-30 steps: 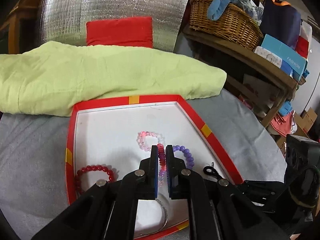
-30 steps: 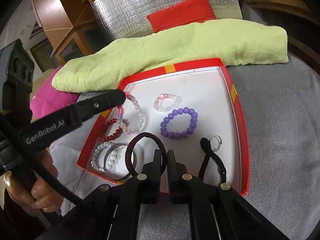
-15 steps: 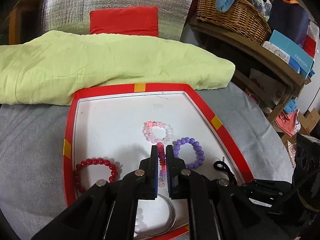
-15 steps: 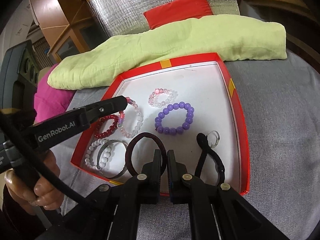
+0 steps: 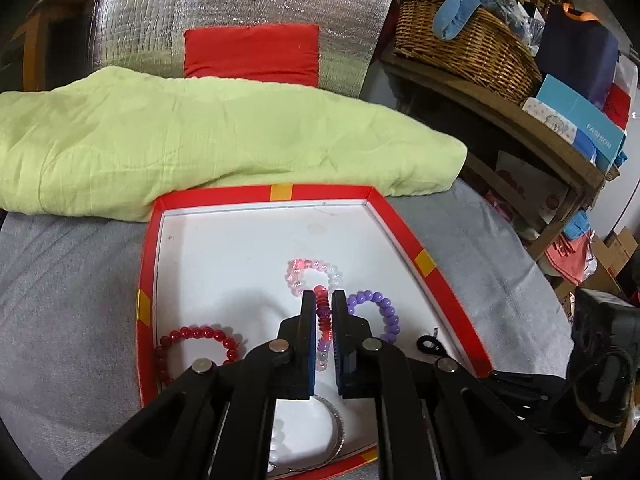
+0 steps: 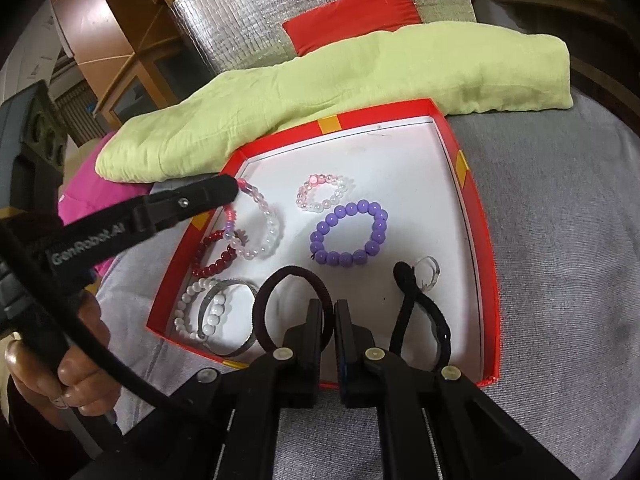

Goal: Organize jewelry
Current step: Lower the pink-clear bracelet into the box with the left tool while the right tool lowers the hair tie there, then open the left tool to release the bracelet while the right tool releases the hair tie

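The right tool (image 6: 328,312) sits at the near rim of the red tray (image 6: 486,240), its jaws drawn nearly together with nothing between them, the dark hair tie (image 6: 294,308) looped just beside. The left tool (image 5: 324,312) grasps a pink-to-clear beaded bracelet (image 6: 258,224), lifted over the tray's left side. Beyond lie the purple bracelet (image 6: 348,236) and pale pink bracelet (image 6: 324,194); bare white floor stretches to the far wall, which the green cloth (image 6: 340,80) overlaps.

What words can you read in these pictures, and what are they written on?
"GenRobot.AI" in white letters on the black left gripper, seen in the right wrist view.
"FASHION" on the blue box on the wooden shelf.
Nothing else can be read.
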